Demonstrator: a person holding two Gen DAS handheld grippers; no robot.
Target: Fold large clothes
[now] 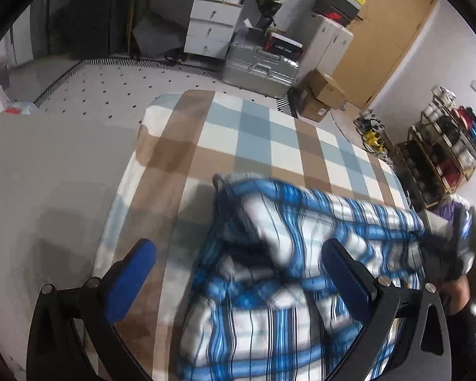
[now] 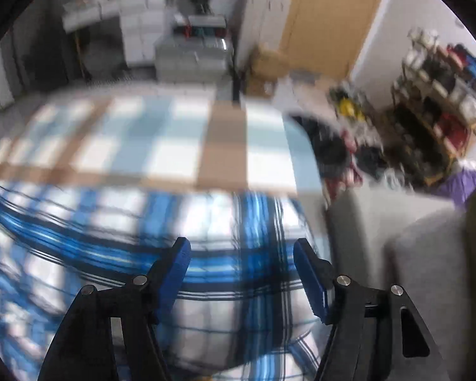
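A blue-and-white plaid garment (image 1: 285, 270) lies bunched in thick folds on a bed covered by a checked brown, blue and white blanket (image 1: 238, 133). My left gripper (image 1: 238, 260) is open wide above the garment's left edge. One blue pad (image 1: 136, 266) is over the blanket and the other (image 1: 342, 273) over the cloth, with nothing pinched. In the blurred right wrist view, my right gripper (image 2: 241, 257) is open just above the garment (image 2: 225, 222), its pads clear of the cloth. A blurred dark shape with blue (image 1: 463, 231) shows at the garment's right end.
A grey surface (image 1: 47, 190) lies left of the bed and a grey cushion (image 2: 412, 254) to its right. Beyond the bed stand white drawers (image 1: 212, 28), a silver suitcase (image 1: 260, 70), cardboard boxes (image 1: 323, 92), a wooden door (image 1: 390, 31) and a loaded shelf rack (image 1: 450, 146).
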